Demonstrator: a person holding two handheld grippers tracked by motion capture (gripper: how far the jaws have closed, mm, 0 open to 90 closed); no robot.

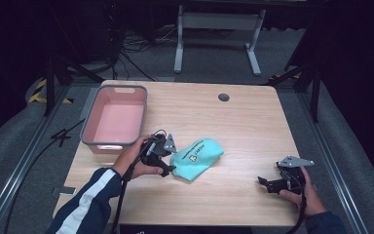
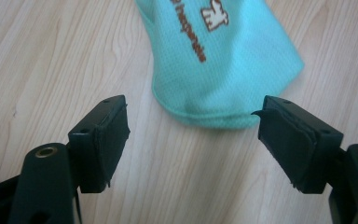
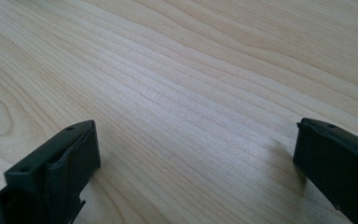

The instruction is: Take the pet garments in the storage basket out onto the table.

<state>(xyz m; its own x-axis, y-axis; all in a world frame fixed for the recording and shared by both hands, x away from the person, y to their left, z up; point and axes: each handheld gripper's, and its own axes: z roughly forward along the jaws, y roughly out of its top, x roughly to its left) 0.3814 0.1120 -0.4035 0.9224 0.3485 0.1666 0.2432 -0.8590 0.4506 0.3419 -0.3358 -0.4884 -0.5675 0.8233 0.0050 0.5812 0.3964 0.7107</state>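
Note:
A turquoise cloth pouch (image 1: 198, 157) with brown print lies on the wooden table (image 1: 243, 122) near its middle. My left gripper (image 1: 168, 170) is at the pouch's left end, open. In the left gripper view the pouch (image 2: 228, 70) lies just beyond the gripper (image 2: 193, 140), its near edge level with the wide-apart jaws, nothing held between them. My right gripper (image 1: 265, 183) rests low at the table's front right, open, pointing left, well away from the pouch. In the right gripper view the gripper (image 3: 196, 172) has bare wood between its jaws.
A pink bin (image 1: 115, 117) with a grey rim stands at the table's back left, nothing showing inside it. A round dark grommet (image 1: 223, 97) sits near the far edge. Cables and a white table frame (image 1: 219, 29) lie on the floor beyond.

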